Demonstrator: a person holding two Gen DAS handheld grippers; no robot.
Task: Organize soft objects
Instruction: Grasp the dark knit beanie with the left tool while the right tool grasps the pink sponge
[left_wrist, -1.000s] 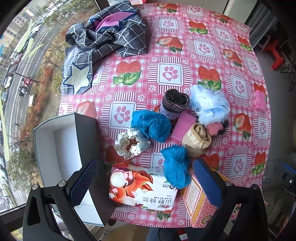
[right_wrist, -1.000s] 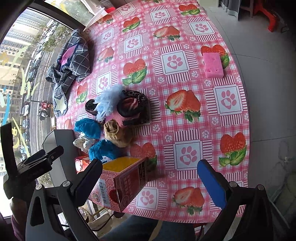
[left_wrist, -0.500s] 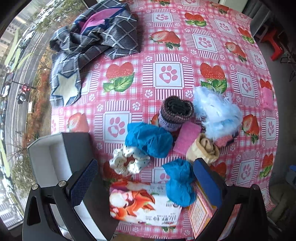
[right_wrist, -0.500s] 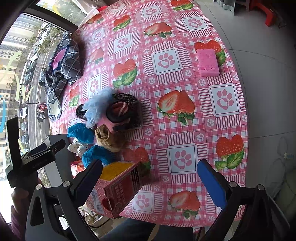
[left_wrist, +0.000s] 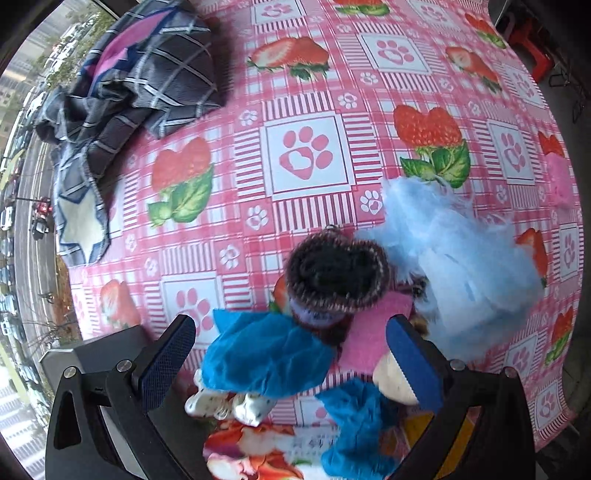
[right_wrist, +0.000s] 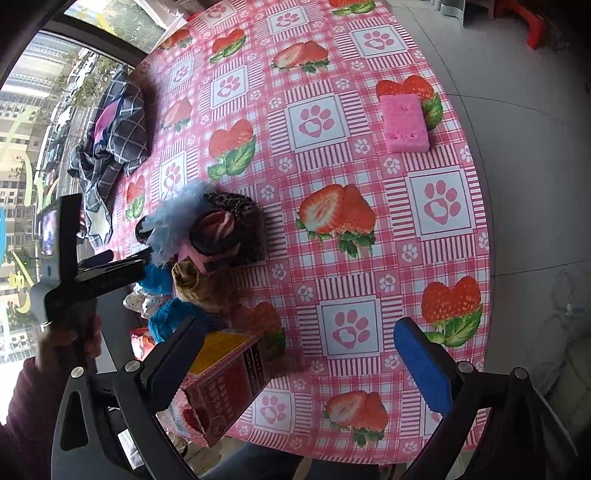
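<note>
A heap of soft things lies on the pink strawberry tablecloth (left_wrist: 306, 158). In the left wrist view my left gripper (left_wrist: 291, 363) is open, low over a blue scrunchie (left_wrist: 264, 360), with a dark knitted roll (left_wrist: 334, 275), a pink sponge (left_wrist: 373, 334), a fluffy light-blue piece (left_wrist: 461, 266), a beige pouch (left_wrist: 391, 382), a dotted white scrunchie (left_wrist: 236, 402) and a second blue scrunchie (left_wrist: 354, 432) around it. My right gripper (right_wrist: 308, 363) is open and empty over the table's near edge. The left gripper also shows in the right wrist view (right_wrist: 107, 266).
A plaid cloth (left_wrist: 133, 85) lies at the far left. A dark box (left_wrist: 92, 350) stands at the near left edge. A tissue pack (left_wrist: 258, 454) and a pink carton (right_wrist: 221, 384) sit at the front edge. A lone pink sponge (right_wrist: 404, 122) lies at the far right.
My left gripper has moved forward and down over the heap, so the blue scrunchie now sits between its fingers. The right gripper has shifted only slightly.
</note>
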